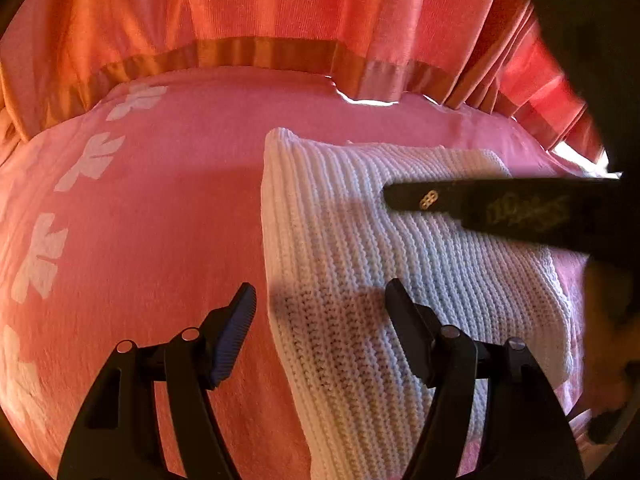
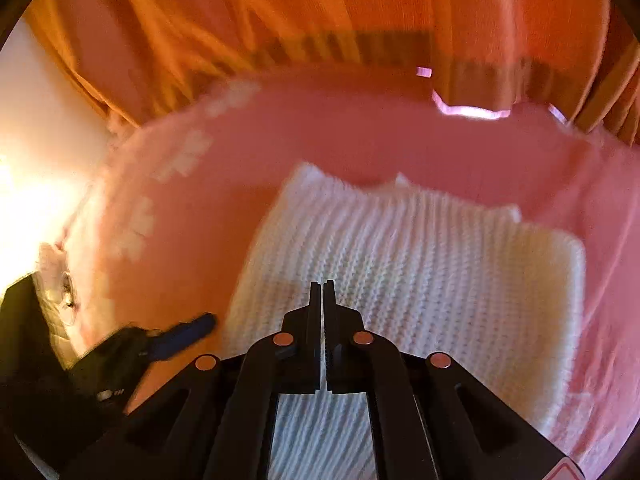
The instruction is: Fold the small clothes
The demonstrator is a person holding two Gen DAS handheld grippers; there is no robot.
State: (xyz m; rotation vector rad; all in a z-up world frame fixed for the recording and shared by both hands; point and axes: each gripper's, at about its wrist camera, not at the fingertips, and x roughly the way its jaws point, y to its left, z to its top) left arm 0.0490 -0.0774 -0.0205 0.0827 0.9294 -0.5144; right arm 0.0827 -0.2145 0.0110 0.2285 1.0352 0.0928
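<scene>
Knit garment [image 1: 400,264] lies folded on pink sheet [image 1: 168,216]; left gripper [image 1: 320,300] spread wide, empty, right gripper [image 2: 322,286] pinched together, empty: press flat, square edges.

knit garment [image 1: 400,240] on bedsheet [image 1: 180,200], curtain [image 1: 280,8] behind

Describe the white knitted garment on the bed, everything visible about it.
The white knitted garment is a chunky ribbed knit, apparently wool or cotton yarn, folded into a rough rectangle with doubled layers showing at its far edge. It lies flat on the pink bedspread. The left gripper hangs open at its near left edge; the right gripper is shut above it, holding nothing. Whether either touches it is unclear.
</scene>
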